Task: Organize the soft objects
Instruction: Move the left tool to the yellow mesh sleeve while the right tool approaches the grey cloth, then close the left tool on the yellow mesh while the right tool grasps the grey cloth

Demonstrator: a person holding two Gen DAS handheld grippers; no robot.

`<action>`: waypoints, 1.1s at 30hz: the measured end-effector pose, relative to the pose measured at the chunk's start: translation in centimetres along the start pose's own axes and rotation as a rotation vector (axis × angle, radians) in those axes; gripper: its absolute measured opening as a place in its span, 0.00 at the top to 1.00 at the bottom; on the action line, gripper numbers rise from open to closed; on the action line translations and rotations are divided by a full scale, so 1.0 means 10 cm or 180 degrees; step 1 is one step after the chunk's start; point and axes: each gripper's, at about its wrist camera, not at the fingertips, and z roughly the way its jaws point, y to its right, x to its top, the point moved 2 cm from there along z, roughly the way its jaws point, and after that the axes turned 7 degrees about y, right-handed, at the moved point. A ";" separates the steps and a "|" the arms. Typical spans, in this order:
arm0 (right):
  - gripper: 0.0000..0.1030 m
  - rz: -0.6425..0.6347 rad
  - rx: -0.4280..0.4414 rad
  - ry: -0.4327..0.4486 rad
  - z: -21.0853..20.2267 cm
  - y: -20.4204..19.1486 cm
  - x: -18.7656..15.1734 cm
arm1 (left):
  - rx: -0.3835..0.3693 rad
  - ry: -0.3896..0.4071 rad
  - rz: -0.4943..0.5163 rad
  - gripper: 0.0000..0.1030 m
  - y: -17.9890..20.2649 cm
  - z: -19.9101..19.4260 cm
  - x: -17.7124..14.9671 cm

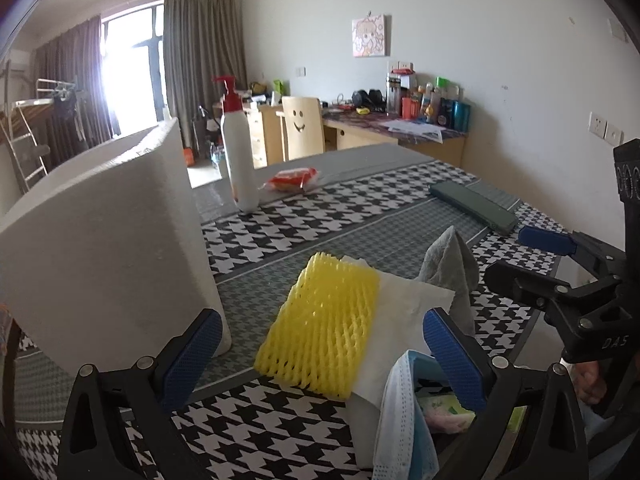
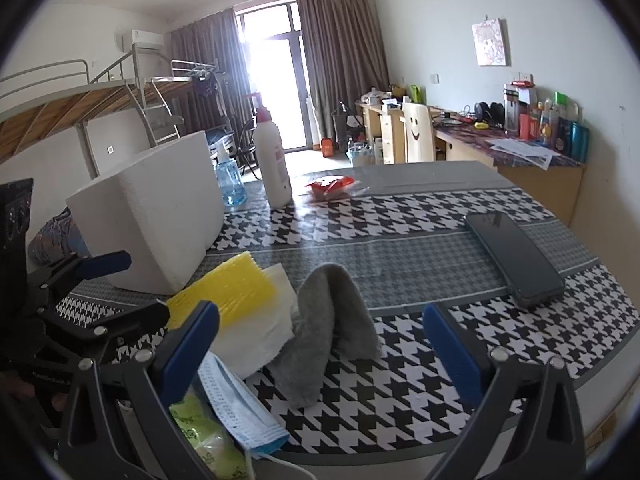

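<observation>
A yellow foam net (image 1: 324, 324) (image 2: 228, 292) lies on a white paper towel (image 1: 404, 320) (image 2: 260, 332) on the houndstooth table. A grey cloth (image 1: 452, 268) (image 2: 324, 328) stands bunched beside them. A blue face mask (image 1: 404, 420) (image 2: 236, 404) and a green wipes packet (image 1: 444, 408) (image 2: 204, 436) lie at the near edge. My left gripper (image 1: 320, 360) is open over the foam net. My right gripper (image 2: 320, 348) is open around the grey cloth, and it also shows in the left wrist view (image 1: 516, 256). Both are empty.
A white foam box (image 1: 104, 248) (image 2: 156, 216) stands at the left. A white pump bottle (image 1: 238, 148) (image 2: 274, 160), a blue spray bottle (image 2: 228, 176) and a red snack packet (image 1: 294, 178) (image 2: 330, 186) sit at the back. A dark case (image 1: 472, 208) (image 2: 516, 256) lies right.
</observation>
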 end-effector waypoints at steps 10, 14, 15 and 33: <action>0.00 0.0040 -0.0048 -0.0100 0.12 0.07 -0.01 | -0.0010 -0.0334 0.0202 0.19 0.12 0.32 -0.03; 0.00 0.0036 -0.0027 -0.0140 0.13 0.07 -0.02 | -0.0001 -0.0444 0.0217 0.23 0.12 0.38 -0.05; 0.00 0.0042 -0.0029 -0.0141 0.14 0.08 -0.02 | -0.0007 -0.0464 0.0216 0.26 0.13 0.40 -0.05; 0.00 0.0134 0.0028 -0.0208 0.20 0.16 -0.09 | -0.0114 -0.0814 0.0070 0.69 0.11 0.60 -0.15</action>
